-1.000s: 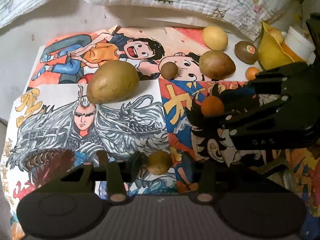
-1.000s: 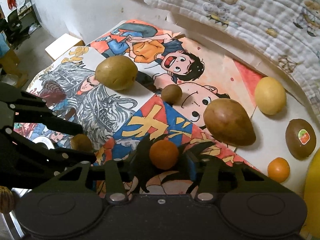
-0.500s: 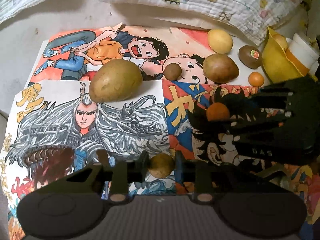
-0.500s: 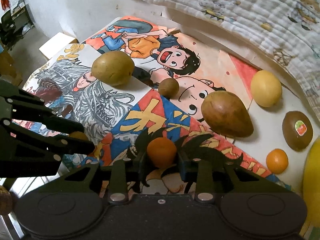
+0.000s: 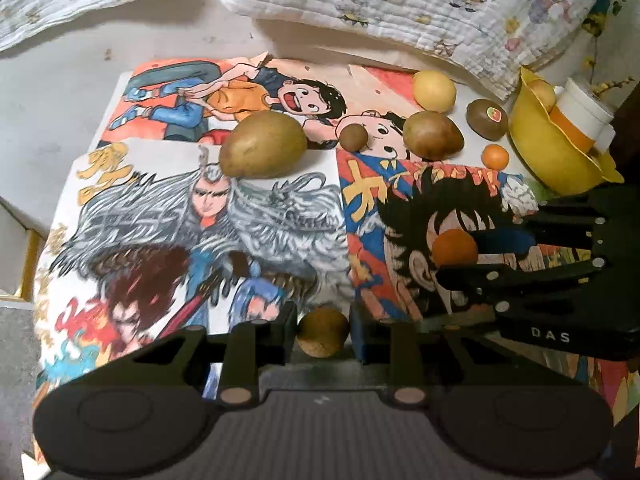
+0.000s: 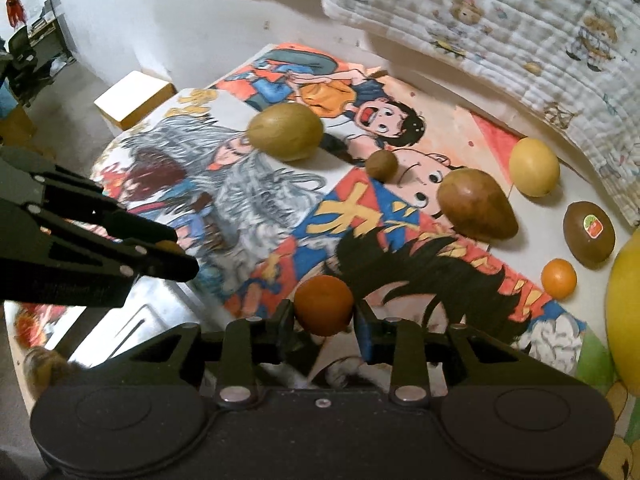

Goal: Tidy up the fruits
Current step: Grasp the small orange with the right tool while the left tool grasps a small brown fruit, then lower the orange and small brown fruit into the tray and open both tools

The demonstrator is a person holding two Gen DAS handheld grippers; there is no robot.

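My left gripper (image 5: 323, 330) is shut on a small brown round fruit (image 5: 322, 332) and holds it above the cartoon-printed cloth (image 5: 168, 216). My right gripper (image 6: 324, 314) is shut on a small orange (image 6: 324, 305), also seen in the left wrist view (image 5: 455, 248). On the cloth lie a large green-brown mango (image 5: 262, 145), a small brown fruit (image 5: 353, 136), a brown mango (image 5: 432, 135), a yellow fruit (image 5: 434, 91), a kiwi with a sticker (image 5: 487, 118) and a second small orange (image 5: 495, 156).
A yellow bowl (image 5: 552, 152) with a white and orange cup stands at the far right. A quilted blanket (image 5: 400, 4) lies along the back. A shiny metal tray (image 6: 132, 328) lies under my left gripper (image 6: 176, 258). A yellow box (image 6: 134, 98) stands off the cloth's left edge.
Both grippers have closed on their fruits and lifted them up and back from the cloth. The other fruits have not moved.
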